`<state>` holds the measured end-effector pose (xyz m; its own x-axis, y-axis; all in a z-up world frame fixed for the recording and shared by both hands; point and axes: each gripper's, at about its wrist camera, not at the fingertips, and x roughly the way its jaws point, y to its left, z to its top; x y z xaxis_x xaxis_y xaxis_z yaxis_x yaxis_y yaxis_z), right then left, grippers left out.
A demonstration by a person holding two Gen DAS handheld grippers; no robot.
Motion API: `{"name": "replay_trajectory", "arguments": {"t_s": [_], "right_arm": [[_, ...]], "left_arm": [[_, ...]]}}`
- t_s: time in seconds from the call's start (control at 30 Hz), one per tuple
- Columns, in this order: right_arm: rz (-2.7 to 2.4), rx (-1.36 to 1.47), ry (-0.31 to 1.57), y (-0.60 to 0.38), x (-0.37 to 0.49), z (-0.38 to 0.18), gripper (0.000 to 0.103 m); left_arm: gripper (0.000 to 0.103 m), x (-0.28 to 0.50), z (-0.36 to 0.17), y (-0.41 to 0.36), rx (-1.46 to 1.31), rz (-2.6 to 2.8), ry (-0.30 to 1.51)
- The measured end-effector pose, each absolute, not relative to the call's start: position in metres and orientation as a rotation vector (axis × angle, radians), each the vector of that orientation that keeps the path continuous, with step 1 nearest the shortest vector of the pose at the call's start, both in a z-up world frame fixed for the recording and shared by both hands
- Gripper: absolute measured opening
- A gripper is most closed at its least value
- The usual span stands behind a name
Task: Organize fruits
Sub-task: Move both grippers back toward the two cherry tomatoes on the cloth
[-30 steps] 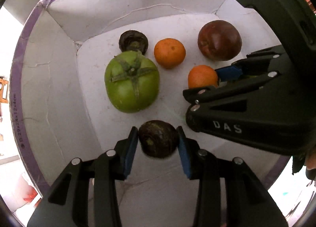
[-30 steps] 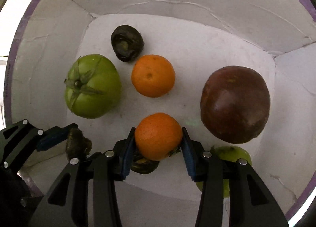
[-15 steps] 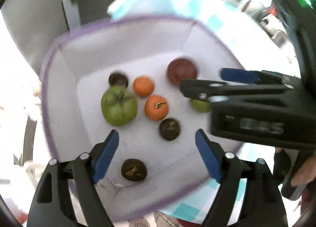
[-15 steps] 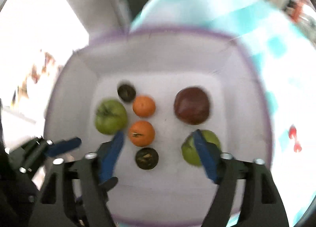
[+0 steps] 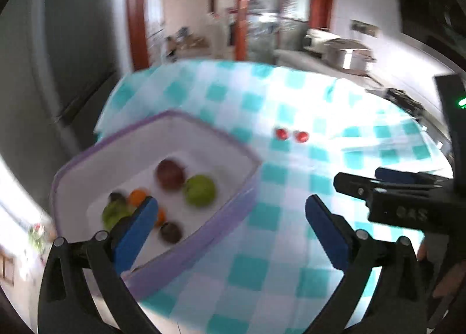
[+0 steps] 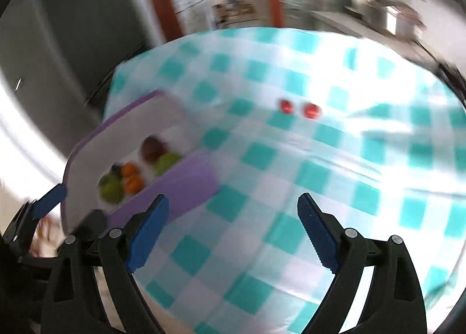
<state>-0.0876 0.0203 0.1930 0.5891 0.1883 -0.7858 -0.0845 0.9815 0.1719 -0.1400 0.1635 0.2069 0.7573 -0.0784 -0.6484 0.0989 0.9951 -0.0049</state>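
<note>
On the left side of the checked tablecloth [image 5: 276,101] sat a white box [image 5: 72,185] with a purple rim, blurred in both views. Inside it lay a green tomato [image 5: 115,213] at the left, two oranges [image 6: 130,170] beside it, a dark red fruit [image 5: 170,174] farther back, a green apple [image 5: 200,190] to its right and a small dark fruit [image 5: 171,232] nearest. The left gripper [image 5: 230,223] hung over the box's right wall, blue pads wide apart and holding nothing. To its right, the right gripper [image 6: 230,227] hovered above bare cloth, likewise spread and holding nothing. Far off to the right, two small red fruits [image 6: 300,108] lay side by side on the cloth, well apart from the box.
</note>
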Motion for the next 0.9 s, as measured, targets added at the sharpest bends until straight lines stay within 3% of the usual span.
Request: {"name": "replay_trajectory", "arguments": {"t_s": [0.27, 0.47, 0.67, 0.9], "right_arm": [[0.045, 0.187, 0.991, -0.071, -0.027, 0.155, 0.087], [0.079, 0.117, 1.055, -0.101, 0.038, 0.121, 0.087], [0.169, 0.05, 1.077, -0.094, 0.104, 0.087, 0.087], [0.221, -0.039, 1.008, -0.067, 0.165, 0.061, 0.077]], "left_arm": [[0.101, -0.084, 0.181, 0.069, 0.168, -0.268, 0.769], [0.101, -0.048, 0.119, 0.011, 0.26, -0.344, 0.945], [0.101, -0.025, 0.072, 0.004, 0.267, -0.278, 1.087], [0.101, -0.018, 0.046, 0.015, 0.25, -0.221, 1.17]]}}
